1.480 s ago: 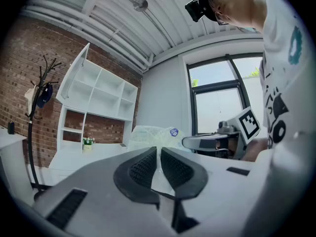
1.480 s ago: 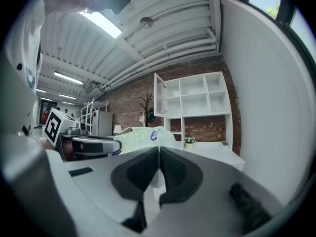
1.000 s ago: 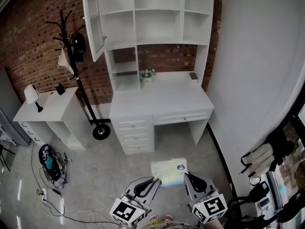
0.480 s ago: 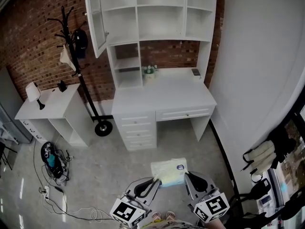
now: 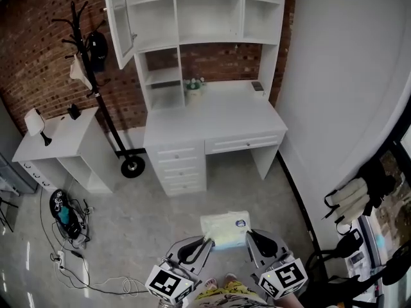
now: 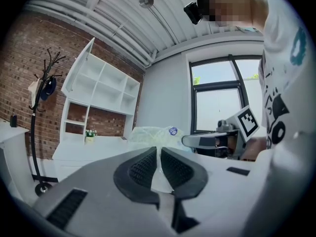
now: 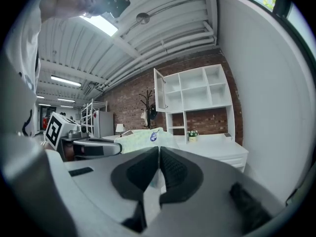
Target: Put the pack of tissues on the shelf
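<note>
The pack of tissues, pale green-white with a small blue round label, hangs in the air between my two grippers, above the grey floor in front of the desk. My left gripper is shut on the wrapper at the pack's left corner; the thin plastic shows pinched between its pads. My right gripper is shut on the pack's right edge, with wrapper between its pads. The pack bulges beyond both jaws. The white shelf unit with open compartments rises over the white desk ahead.
A small potted plant and a small dark object stand on the desk. A black coat rack, a low white side table with a lamp, and cables with a bag on the floor are at left. A white wall runs along the right.
The desk and shelf have shifted slightly left and down in the head view, and look a little closer. Both grippers keep the same hold on the pack.
</note>
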A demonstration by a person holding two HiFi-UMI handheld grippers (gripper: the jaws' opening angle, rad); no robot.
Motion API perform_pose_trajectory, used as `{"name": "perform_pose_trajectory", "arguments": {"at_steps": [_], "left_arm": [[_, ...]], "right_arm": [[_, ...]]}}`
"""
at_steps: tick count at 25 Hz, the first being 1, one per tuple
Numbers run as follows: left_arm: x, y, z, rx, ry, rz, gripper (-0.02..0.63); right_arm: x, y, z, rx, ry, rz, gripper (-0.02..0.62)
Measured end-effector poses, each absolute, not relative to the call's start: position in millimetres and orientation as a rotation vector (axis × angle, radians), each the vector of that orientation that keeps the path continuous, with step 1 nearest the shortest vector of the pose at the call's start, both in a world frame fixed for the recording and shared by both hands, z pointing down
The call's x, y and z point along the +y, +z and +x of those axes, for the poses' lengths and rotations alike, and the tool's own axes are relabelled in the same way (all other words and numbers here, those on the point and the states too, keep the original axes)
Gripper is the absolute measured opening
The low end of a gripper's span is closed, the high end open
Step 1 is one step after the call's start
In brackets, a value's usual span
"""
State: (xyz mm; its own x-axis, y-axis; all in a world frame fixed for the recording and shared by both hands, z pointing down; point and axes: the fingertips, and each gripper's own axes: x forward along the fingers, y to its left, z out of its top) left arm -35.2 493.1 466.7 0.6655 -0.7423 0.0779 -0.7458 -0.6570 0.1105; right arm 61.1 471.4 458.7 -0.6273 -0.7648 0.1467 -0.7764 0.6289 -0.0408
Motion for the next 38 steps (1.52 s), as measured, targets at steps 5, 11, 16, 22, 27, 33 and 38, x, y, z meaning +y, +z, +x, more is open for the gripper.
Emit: {"name": "perform_pose_trajectory", "arguments": {"at_steps": [5,11,16,22,27,33,38], "left_arm": [[483,469,-37,-1.226,0.029,2.731,0.034],[446,469,-36,-1.253,0.04,2.714,0.034],[405,465,-27,-1.258,0.03,2.71,0.034],[341,457,-11,-1.285,-0.003,2.706,0.034],[302,455,-3,-1.316,0.005,2.696,0.034],[262,455,11,-1.336,0.007,2.669,0.034],[235,460,22,-1.345,0.001,2.669,0.034]], "right_arm": [[460,463,58,-2.722,0.163,1.287,0.032],[423,463,60,-2.743,0.166,1.272,0.032],[379,455,68,-2.753,0.14,1.263,0.032],[317,448,85,-2.768,0.119,1.262,0.032],[275,447,92,-2.79,0.122,1.226,0.032],[230,448,104,-2.799,0.121,1.183,0.032],[203,449,114,-2.808,0.098,1.158,0.032]]}}
